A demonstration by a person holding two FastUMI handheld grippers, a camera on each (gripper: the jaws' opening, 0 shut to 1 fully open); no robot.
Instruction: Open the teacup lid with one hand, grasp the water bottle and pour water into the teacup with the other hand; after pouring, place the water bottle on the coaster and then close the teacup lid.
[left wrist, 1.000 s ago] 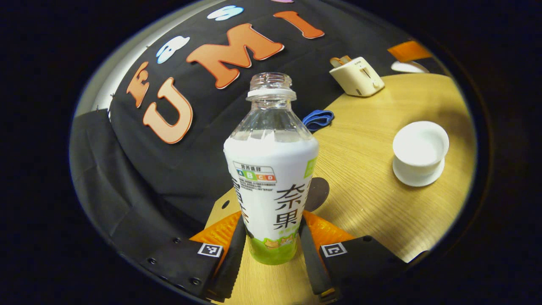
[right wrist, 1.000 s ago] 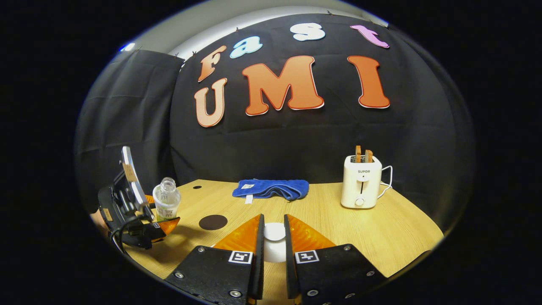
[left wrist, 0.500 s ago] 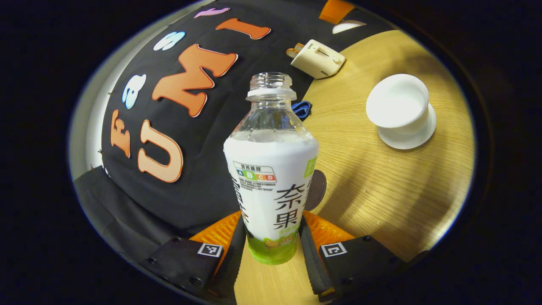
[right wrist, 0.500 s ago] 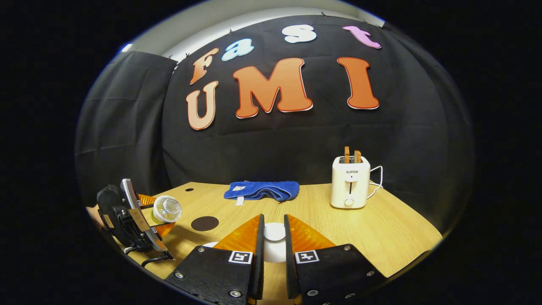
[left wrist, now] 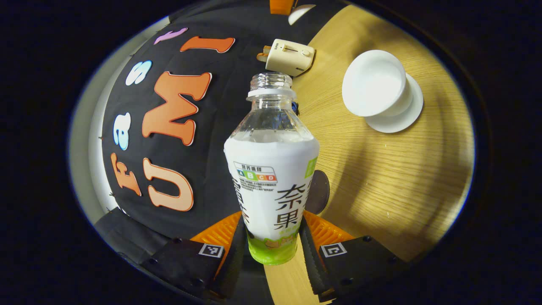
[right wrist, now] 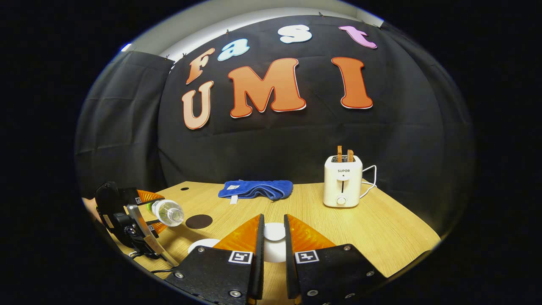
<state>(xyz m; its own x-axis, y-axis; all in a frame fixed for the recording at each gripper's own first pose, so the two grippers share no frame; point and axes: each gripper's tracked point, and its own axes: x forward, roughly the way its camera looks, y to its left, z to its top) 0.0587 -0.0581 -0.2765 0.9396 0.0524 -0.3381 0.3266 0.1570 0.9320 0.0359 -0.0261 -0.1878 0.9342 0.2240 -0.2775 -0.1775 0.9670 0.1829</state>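
The left gripper (left wrist: 273, 248) clamps the water bottle (left wrist: 271, 178) low between its jaws, tipped toward the open teacup (left wrist: 374, 84) ahead-right for pouring; the right gripper (right wrist: 273, 241) pinches the lid (right wrist: 274, 232) clear

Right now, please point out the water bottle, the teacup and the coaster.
water bottle (left wrist: 271, 186): left gripper view, on its label.
teacup (left wrist: 372, 82): left gripper view, inside the open bowl.
coaster (right wrist: 199, 221): right gripper view, middle of the dark disc.
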